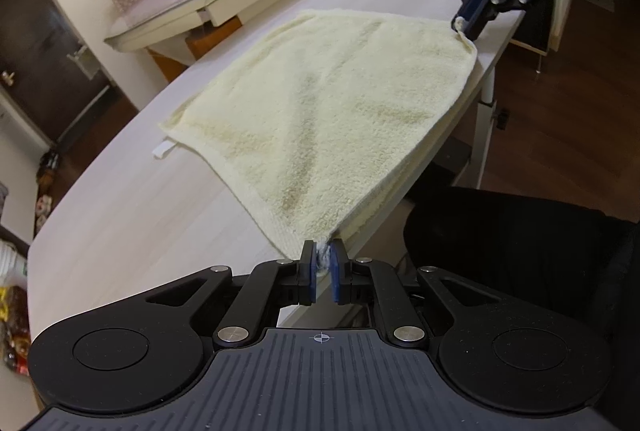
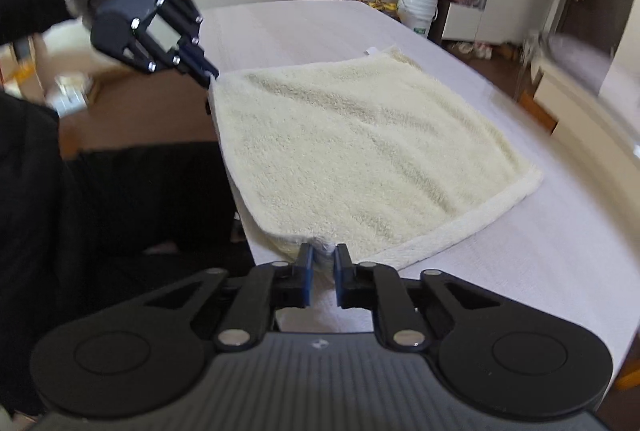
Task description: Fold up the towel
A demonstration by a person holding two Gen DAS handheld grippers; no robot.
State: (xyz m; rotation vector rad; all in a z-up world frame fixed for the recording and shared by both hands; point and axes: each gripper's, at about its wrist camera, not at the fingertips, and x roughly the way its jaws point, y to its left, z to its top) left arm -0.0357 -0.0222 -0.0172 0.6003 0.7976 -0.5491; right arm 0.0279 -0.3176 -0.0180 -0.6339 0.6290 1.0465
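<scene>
Grippers, left (image 1: 323, 263) and right (image 2: 323, 263), each pinched a towel (image 1: 320, 103) corner at the table's (image 1: 140, 199) near edge. Lifting both corners level and together should keep the fold square.

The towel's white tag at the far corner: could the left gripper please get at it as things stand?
Probably not yet: the left gripper is shut on the towel corner, though nothing lies between it and the tag.
</scene>
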